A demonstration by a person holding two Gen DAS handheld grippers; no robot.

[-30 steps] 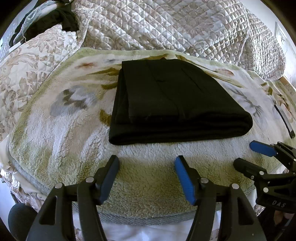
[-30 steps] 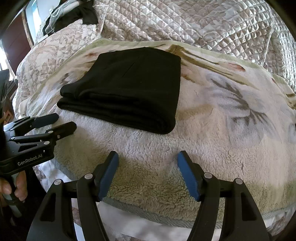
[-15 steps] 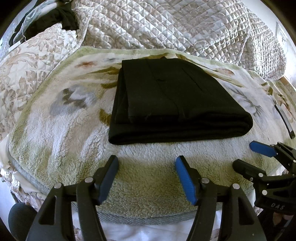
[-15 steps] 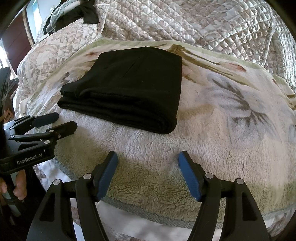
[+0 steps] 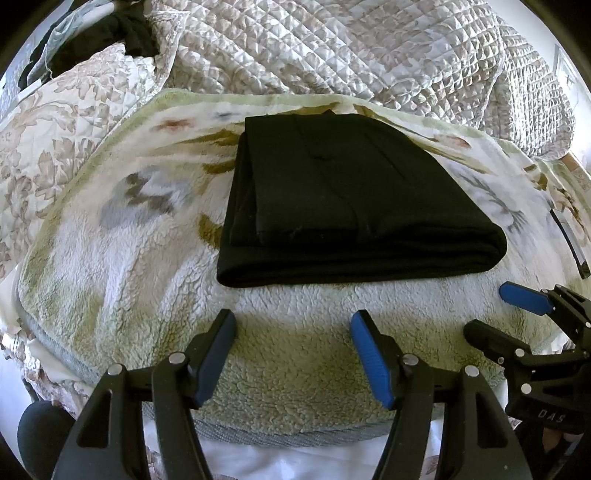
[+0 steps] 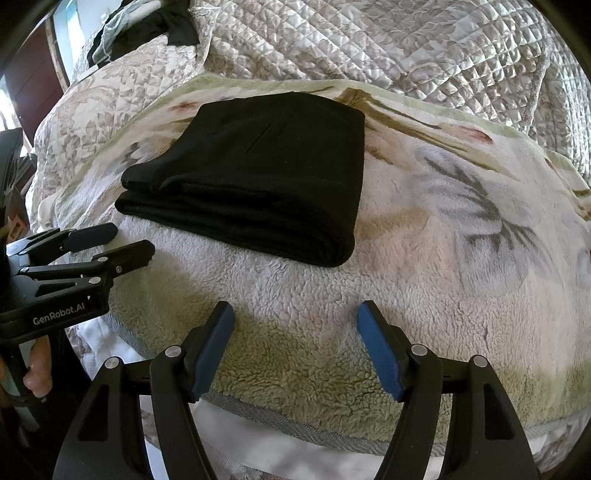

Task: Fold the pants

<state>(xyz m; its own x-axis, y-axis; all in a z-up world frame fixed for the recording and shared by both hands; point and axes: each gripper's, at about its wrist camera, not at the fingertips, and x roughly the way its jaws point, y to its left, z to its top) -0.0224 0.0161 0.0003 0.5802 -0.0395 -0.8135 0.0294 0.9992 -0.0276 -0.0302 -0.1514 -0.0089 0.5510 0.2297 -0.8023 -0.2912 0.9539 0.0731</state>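
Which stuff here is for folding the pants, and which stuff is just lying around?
For the job:
black pants, folded in a stack
fleece blanket under them
left gripper, jaws open, empty
right gripper, jaws open, empty

Just lying about:
quilted bedspread
dark clothes at the far corner

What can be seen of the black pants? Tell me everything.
The pants are plain black, of soft matte knit-looking cloth, folded into a flat, neat rectangular stack of several layers. A rounded fold runs along the near edge, layered edges show at the left end, and a faint seam crosses the top. They lie on a fleecy floral blanket, which alone touches them. Both open grippers, left and right, sit short of them, empty.
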